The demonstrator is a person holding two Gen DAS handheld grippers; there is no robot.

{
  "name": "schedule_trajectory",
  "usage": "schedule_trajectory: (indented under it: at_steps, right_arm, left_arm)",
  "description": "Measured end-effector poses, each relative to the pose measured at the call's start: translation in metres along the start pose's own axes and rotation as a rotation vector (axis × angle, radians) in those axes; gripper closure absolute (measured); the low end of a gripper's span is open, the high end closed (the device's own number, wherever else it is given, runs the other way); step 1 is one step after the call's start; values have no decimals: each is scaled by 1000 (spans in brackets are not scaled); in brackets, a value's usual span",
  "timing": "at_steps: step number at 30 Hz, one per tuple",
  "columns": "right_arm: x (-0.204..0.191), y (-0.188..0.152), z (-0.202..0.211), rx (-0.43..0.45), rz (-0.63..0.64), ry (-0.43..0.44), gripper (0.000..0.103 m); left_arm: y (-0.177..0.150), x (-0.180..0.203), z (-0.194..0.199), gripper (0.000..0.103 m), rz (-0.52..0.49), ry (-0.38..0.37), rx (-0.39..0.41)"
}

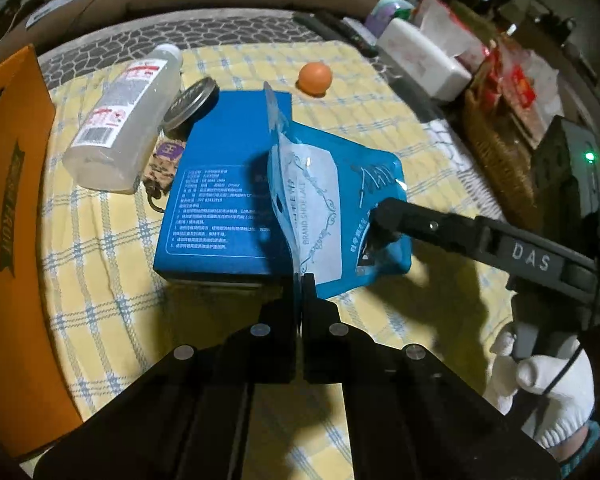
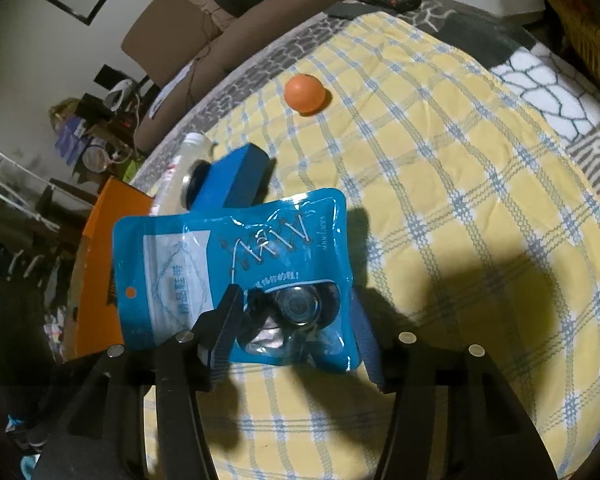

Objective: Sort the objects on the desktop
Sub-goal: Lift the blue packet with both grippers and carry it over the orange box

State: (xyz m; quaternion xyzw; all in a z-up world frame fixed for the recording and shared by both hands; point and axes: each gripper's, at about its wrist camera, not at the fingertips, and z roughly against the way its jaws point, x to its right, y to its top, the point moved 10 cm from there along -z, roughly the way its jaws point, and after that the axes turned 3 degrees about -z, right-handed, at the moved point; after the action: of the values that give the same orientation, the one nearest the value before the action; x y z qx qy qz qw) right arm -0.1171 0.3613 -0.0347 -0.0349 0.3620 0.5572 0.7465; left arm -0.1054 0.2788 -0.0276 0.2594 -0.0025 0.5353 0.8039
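My left gripper (image 1: 303, 280) is shut on the edge of a blue shoelace pouch (image 1: 340, 208) and holds it upright above the yellow checked cloth. The pouch (image 2: 240, 264) fills the middle of the right wrist view. My right gripper (image 2: 296, 332) is open, its fingers on either side of the pouch's lower end; one finger (image 1: 388, 216) touches the pouch. A blue box (image 1: 224, 184) lies flat behind the pouch, with a round tin (image 1: 190, 104) leaning on its far corner. A clear bottle (image 1: 120, 120) lies left of the box. An orange ball (image 1: 315, 78) sits farther back.
An orange cardboard box (image 1: 12, 216) stands at the table's left edge. A small patterned keychain (image 1: 162, 168) lies between bottle and blue box. A white tissue box (image 1: 420, 56), remotes and a wicker basket (image 1: 496, 148) line the right side. A brown sofa is behind the table.
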Motion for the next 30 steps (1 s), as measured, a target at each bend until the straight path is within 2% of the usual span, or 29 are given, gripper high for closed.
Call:
schedule_trajectory:
  at_steps: [10, 13, 21, 26, 30]
  right_arm:
    - [-49, 8, 38, 64, 25, 105, 46]
    - [-72, 6, 43, 72, 51, 132, 46]
    - [-160, -16, 42, 64, 157, 206, 44]
    - [-201, -43, 23, 10, 187, 237, 44]
    - [-236, -67, 0, -38, 242, 221, 44]
  left_arm:
    - [6, -5, 67, 102, 65, -98, 84]
    - [7, -15, 95, 102, 72, -97, 117]
    - [-7, -72, 158, 102, 134, -60, 169]
    - [-25, -114, 189, 102, 188, -61, 190]
    - [-41, -145, 207, 102, 217, -39, 206]
